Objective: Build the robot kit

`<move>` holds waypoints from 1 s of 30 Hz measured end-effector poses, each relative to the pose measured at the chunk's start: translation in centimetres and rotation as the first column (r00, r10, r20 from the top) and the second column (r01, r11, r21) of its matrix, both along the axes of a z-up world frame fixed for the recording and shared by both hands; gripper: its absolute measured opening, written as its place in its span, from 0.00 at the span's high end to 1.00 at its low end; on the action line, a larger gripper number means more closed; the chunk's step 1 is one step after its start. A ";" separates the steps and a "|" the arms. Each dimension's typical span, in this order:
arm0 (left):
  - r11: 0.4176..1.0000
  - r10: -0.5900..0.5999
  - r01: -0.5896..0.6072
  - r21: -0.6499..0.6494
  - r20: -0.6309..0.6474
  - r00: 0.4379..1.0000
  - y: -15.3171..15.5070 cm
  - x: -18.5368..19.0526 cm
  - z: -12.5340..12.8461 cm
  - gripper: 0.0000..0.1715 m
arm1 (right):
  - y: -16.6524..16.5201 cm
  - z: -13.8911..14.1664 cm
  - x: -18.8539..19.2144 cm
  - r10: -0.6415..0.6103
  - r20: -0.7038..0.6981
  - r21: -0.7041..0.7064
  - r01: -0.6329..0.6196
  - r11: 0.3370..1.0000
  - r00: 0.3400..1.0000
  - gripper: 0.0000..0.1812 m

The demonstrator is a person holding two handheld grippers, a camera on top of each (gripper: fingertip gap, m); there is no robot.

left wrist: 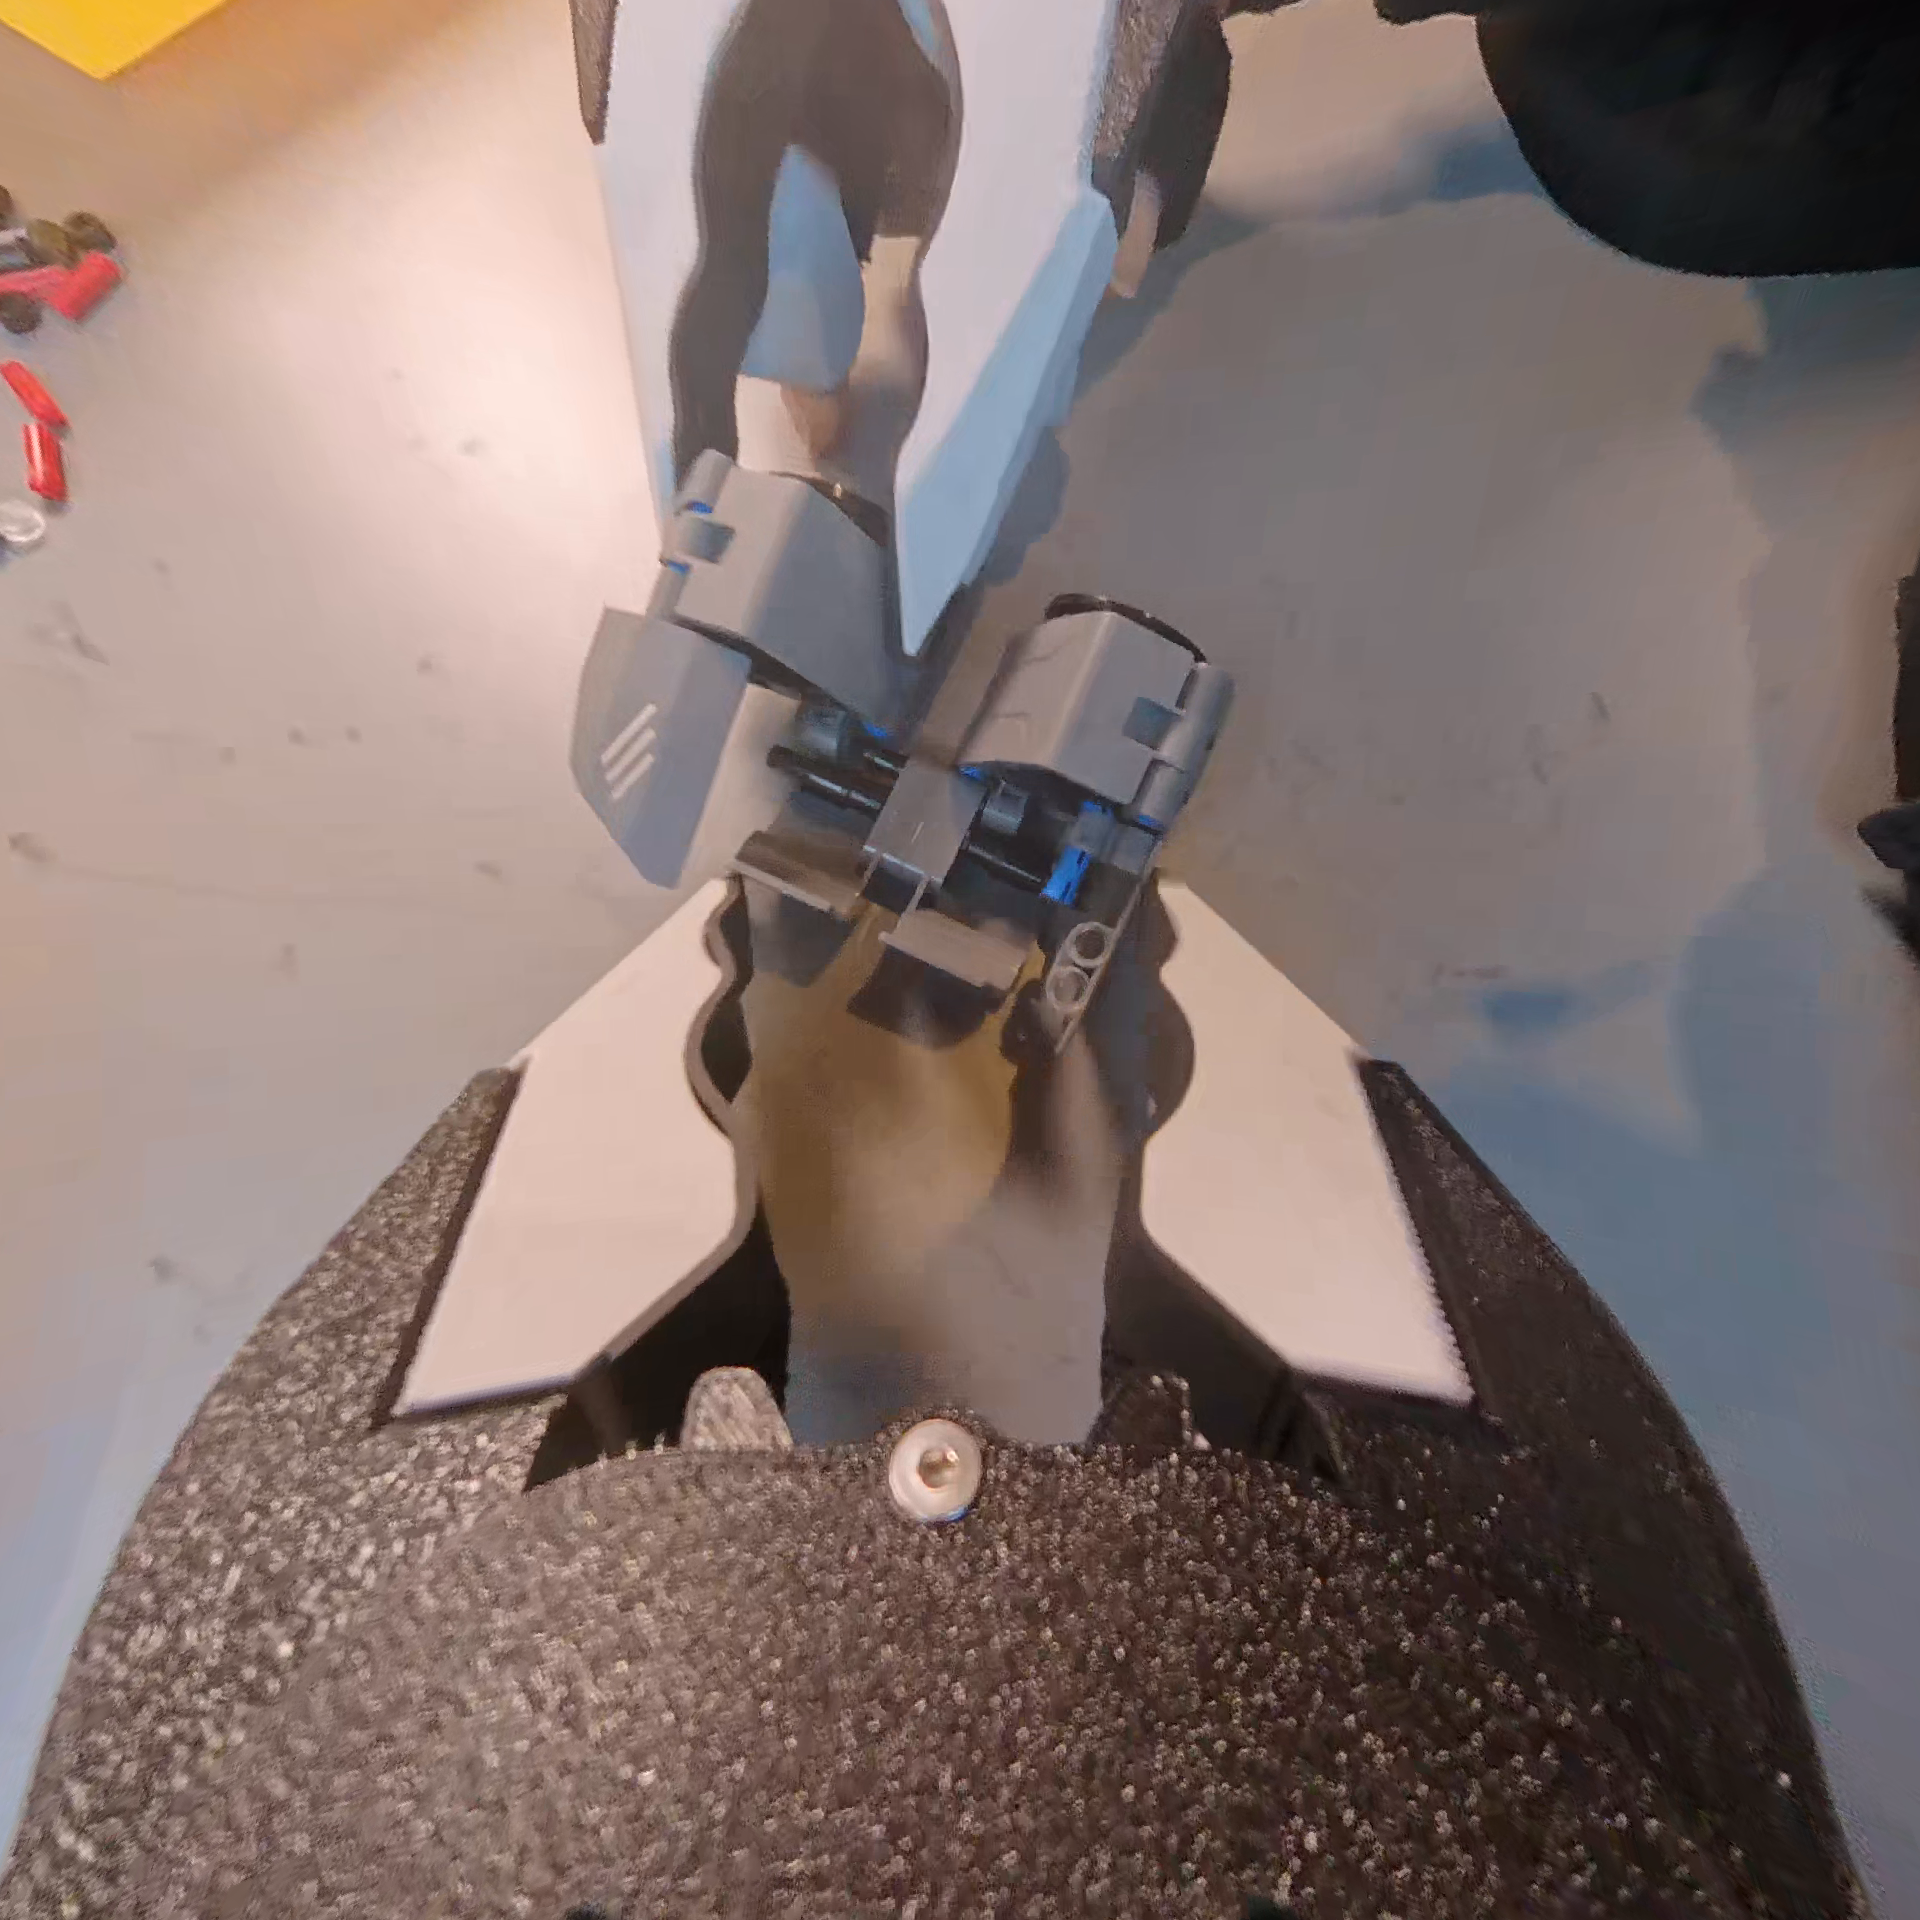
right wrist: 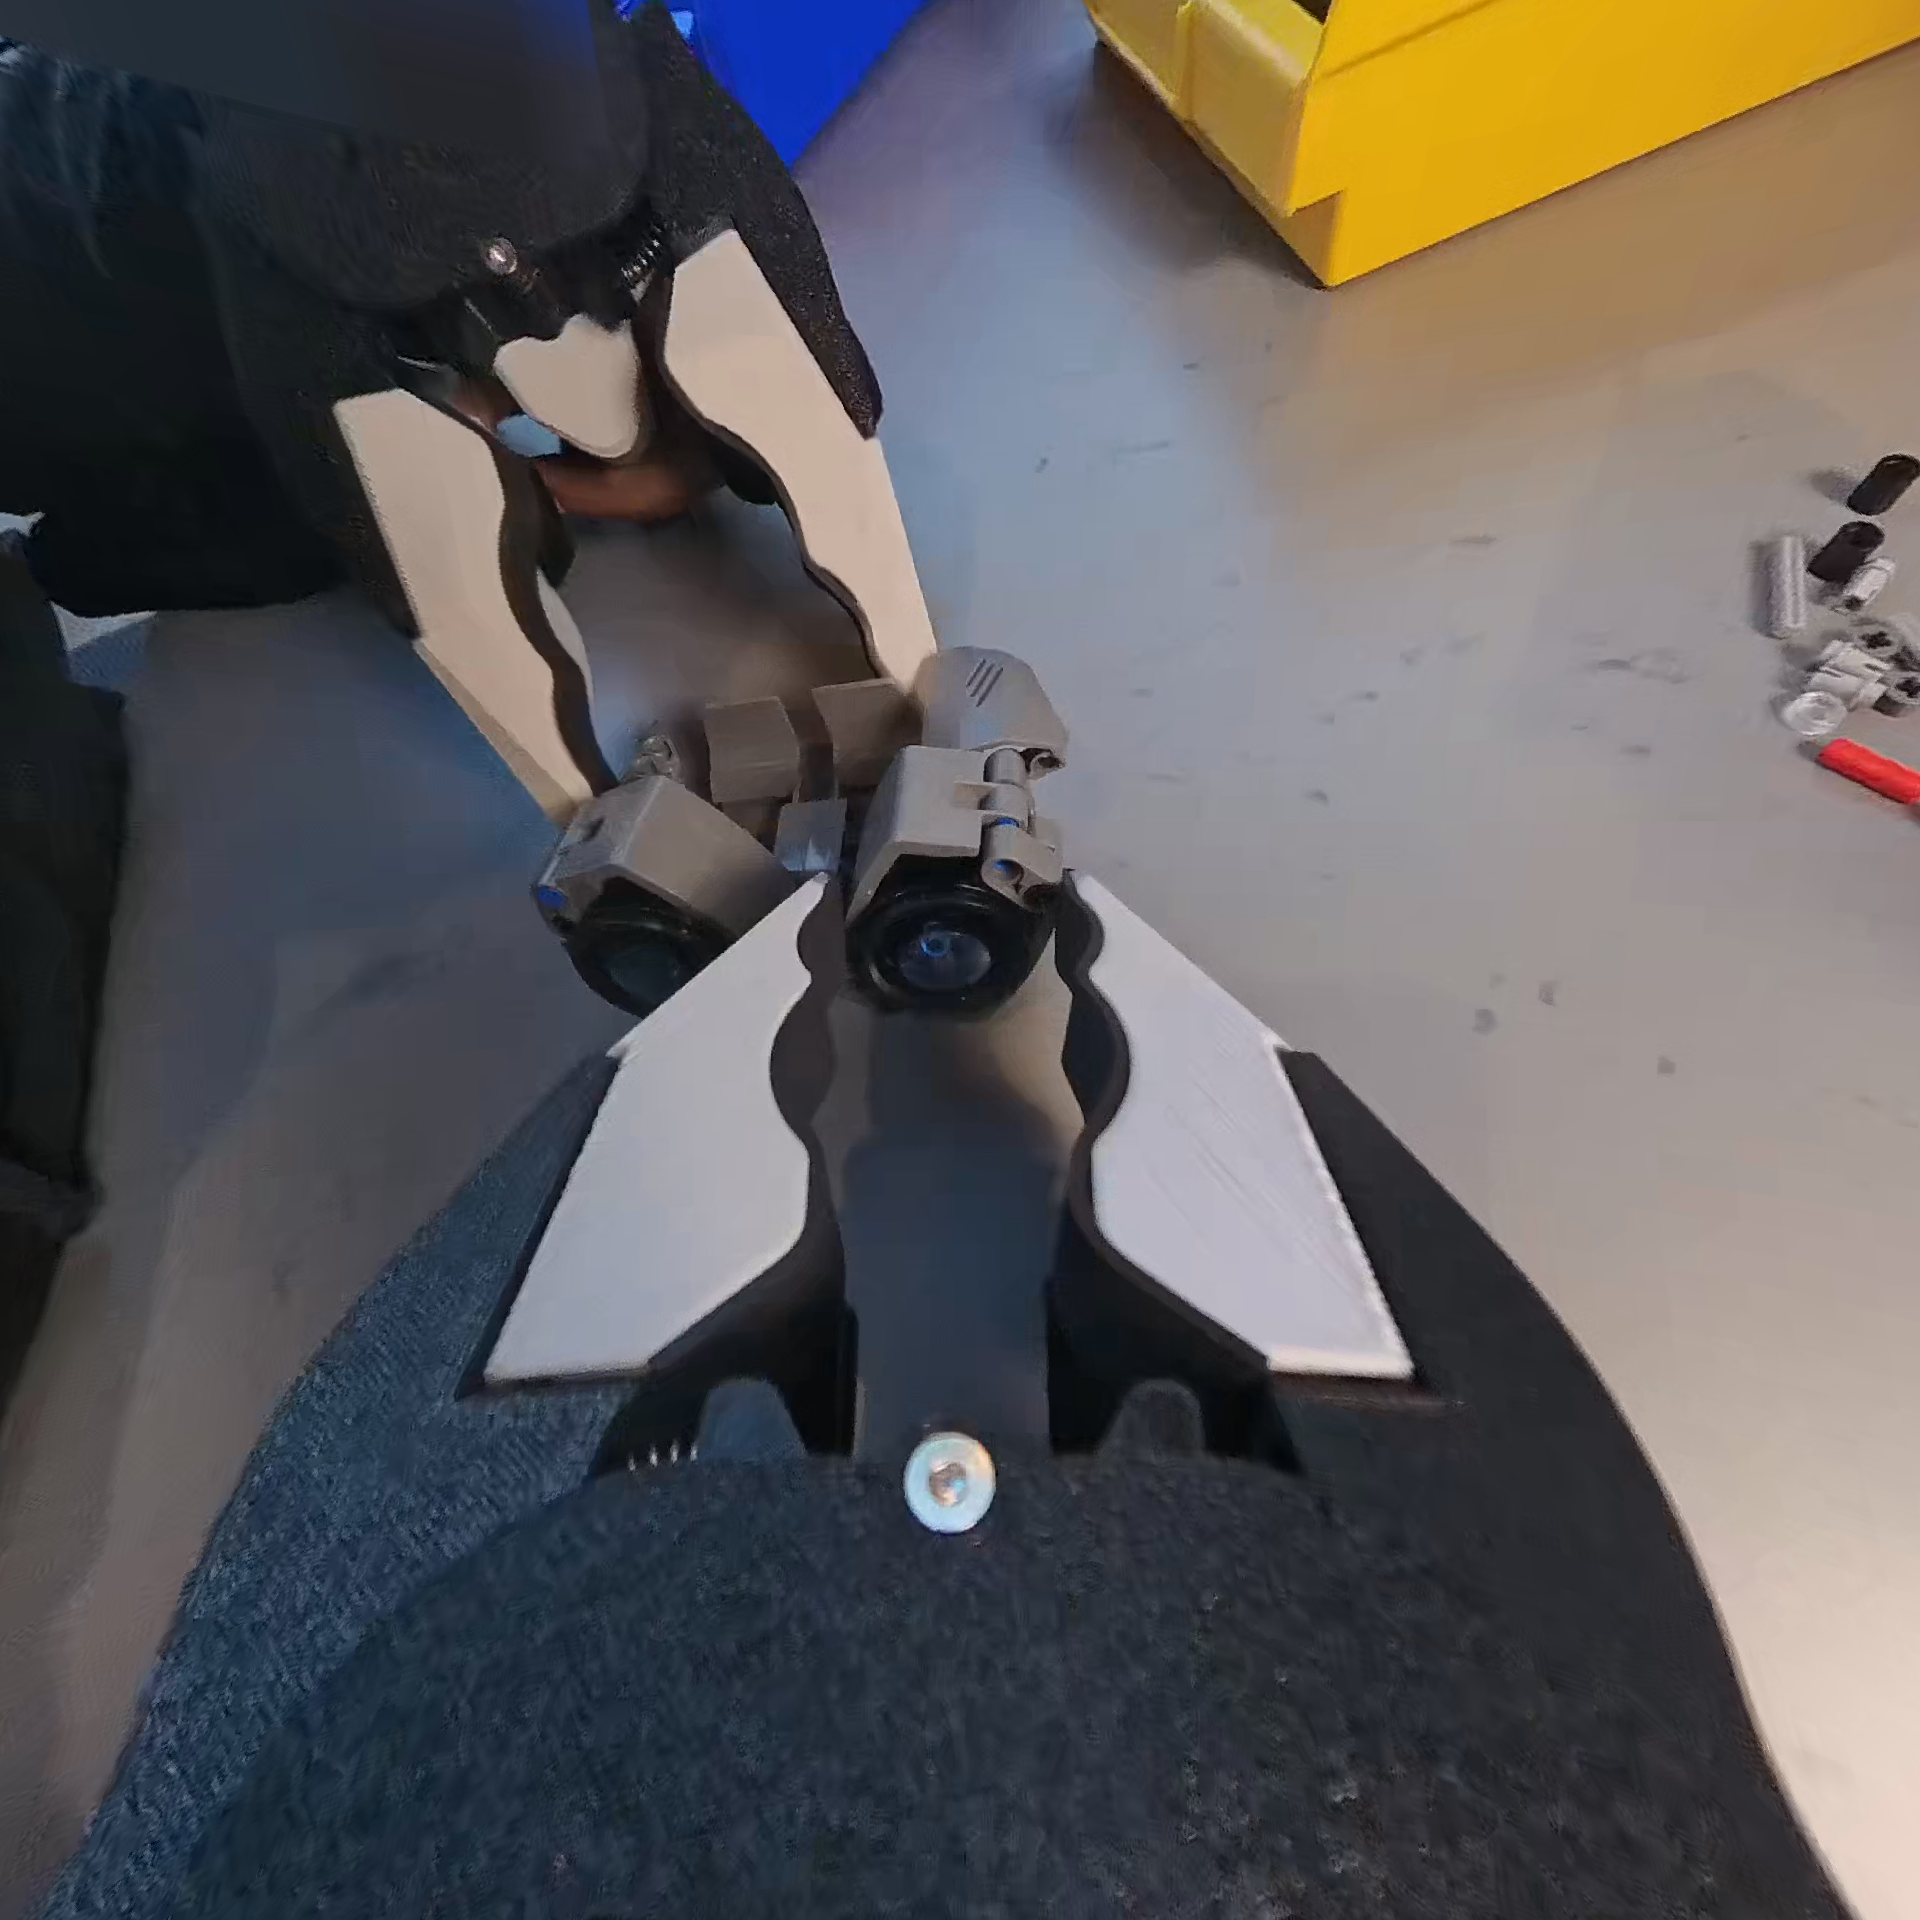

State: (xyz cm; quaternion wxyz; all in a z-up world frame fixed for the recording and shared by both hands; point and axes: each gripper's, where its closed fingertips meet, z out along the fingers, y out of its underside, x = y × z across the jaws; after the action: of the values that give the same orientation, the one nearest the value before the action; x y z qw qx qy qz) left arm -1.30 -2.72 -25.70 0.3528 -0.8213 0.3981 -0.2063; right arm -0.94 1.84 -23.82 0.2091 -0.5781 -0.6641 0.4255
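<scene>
Left wrist view. The left gripper [left wrist: 940, 935] fills the lower frame, jaws closed in on the near end of a grey brick-built model [left wrist: 894, 748] with blue pins, at frame centre. The grip point is blurred, but the white fingers [left wrist: 613, 1174] flank the model's underside and appear clamped on it. The right gripper [left wrist: 904, 582] comes down from the top centre, its tips against the model's far side. Loose red and black brick parts [left wrist: 47, 312] lie at the left edge on the grey tabletop [left wrist: 312, 935]. A yellow corner [left wrist: 94, 31] sits at upper left.

Right wrist view. The right gripper [right wrist: 940, 904] has its jaws set around one black round end [right wrist: 940, 961] of the grey model [right wrist: 831, 810], fingers touching either side. The left gripper [right wrist: 748, 727] reaches in from upper left, touching the model's far end. A yellow box [right wrist: 1558, 135] stands at upper right, small grey, black and red parts [right wrist: 1849, 623] at the right edge.
</scene>
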 end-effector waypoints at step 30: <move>0.996 0.074 -0.075 0.048 0.008 0.997 -0.6 -0.2 0.4 0.72 | 0.0 -0.5 1.0 -0.048 0.291 -0.094 0.079 0.992 0.956 0.80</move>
State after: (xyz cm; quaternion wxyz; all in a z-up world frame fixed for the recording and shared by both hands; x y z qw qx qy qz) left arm -1.51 -3.31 -25.27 0.3813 -0.8261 0.3708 -0.1861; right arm 0.03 1.88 -24.29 0.0933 -0.6650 -0.6454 0.3640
